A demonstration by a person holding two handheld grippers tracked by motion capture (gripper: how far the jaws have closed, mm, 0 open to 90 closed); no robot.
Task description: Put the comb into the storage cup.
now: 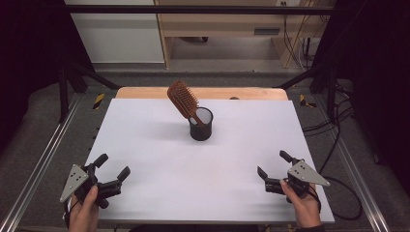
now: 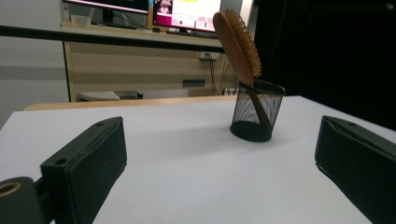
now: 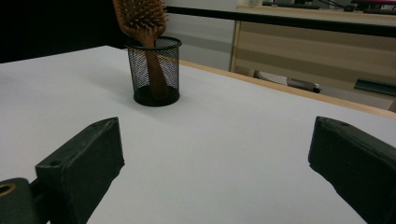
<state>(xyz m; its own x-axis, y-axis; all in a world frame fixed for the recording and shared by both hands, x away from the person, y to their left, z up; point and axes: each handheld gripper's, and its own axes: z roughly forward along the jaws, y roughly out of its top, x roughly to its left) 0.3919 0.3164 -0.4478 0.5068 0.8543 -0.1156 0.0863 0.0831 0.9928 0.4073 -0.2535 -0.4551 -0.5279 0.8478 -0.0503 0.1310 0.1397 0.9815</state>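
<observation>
Toward the far edge of the tabletop point(image 1: 145, 145), near its middle, a black mesh cup point(image 1: 201, 124) is standing upright with a wooden hairbrush point(image 1: 183, 99) sitting handle-down inside it, the bristled head leaning out over the rim toward the left. At the near-left corner the left gripper point(image 1: 112, 167) is hovering with jaws spread wide, nothing between them; at the near-right corner the right gripper point(image 1: 273, 164) is doing the same, jaws apart and empty. Both are well apart from the cup. The left gripper view is showing the brush's smooth back and lit monitors point(image 2: 187, 11) behind; the right gripper view is showing its bristle face point(image 3: 142, 16) through to the handle inside the mesh.
</observation>
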